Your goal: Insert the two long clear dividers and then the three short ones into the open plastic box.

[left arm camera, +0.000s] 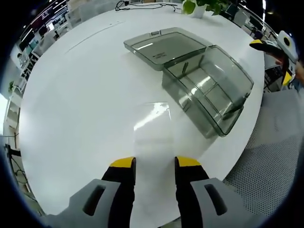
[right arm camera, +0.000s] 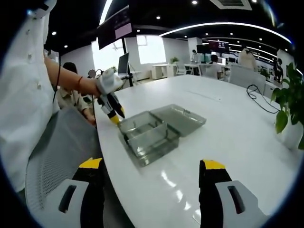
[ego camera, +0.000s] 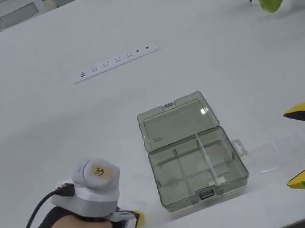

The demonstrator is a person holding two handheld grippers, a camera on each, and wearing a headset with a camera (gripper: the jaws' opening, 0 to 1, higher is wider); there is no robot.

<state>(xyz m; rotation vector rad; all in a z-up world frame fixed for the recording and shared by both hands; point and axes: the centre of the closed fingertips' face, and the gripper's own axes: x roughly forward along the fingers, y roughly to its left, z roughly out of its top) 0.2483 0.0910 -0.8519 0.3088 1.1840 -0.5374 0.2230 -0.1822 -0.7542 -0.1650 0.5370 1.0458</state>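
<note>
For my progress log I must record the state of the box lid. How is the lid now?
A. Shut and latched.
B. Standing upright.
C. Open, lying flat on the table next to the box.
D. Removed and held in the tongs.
C: the lid lies flat on the table, joined to the far edge of the box, whose inside is open to view.

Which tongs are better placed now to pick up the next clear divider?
Probably the left tongs: a clear divider lies in line with their open jaws, with the box just beyond. The right tongs are spread wide near other clear pieces.
</note>
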